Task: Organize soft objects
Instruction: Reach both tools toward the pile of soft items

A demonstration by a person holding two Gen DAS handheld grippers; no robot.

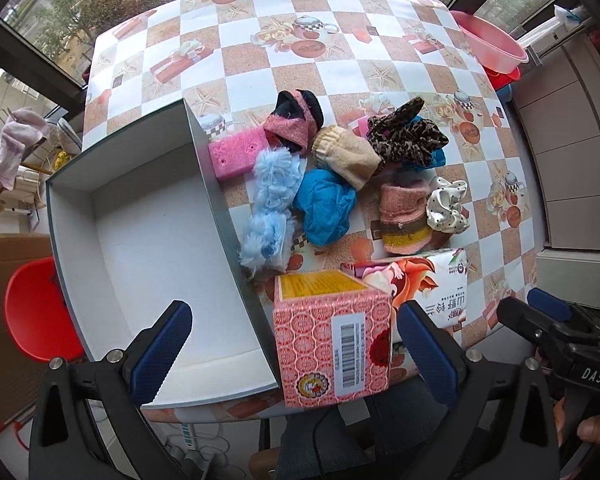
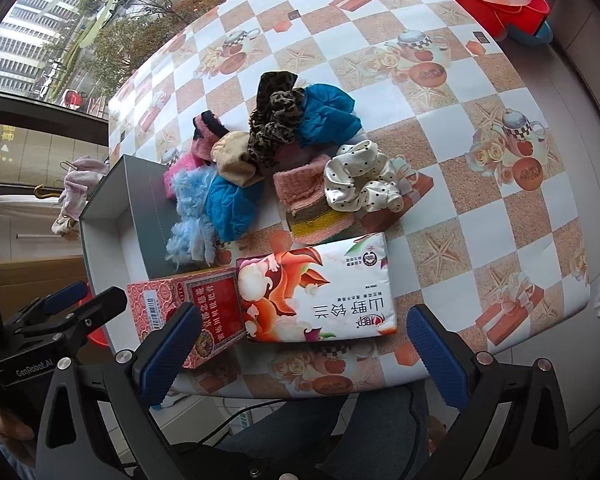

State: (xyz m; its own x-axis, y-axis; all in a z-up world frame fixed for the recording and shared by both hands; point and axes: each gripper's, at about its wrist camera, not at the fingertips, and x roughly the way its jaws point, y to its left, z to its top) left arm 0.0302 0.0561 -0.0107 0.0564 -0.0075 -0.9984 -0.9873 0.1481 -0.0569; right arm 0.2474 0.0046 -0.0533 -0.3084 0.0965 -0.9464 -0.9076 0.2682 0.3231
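Soft daylight from the windows (image 1: 60, 12), faint shadows, sharp focus (edges strongly fisheye-bent, corners black)

Held two grippers, both black with blue bumpy pads on the fingers. Left gripper (image 1: 296, 348) had wide black arms shaped like triangles, with round silver screws on top. Right gripper (image 2: 304, 348) looked the same: black frame, blue pads (image 2: 168, 356), shiny silver screws. Carried white letters on the side of each black body, "DAS" on one and "GenRobot.AI" on the other. Wore blue jeans (image 2: 376, 432), seen low down between the black arms. Trailed a thin black cable across the jeans.
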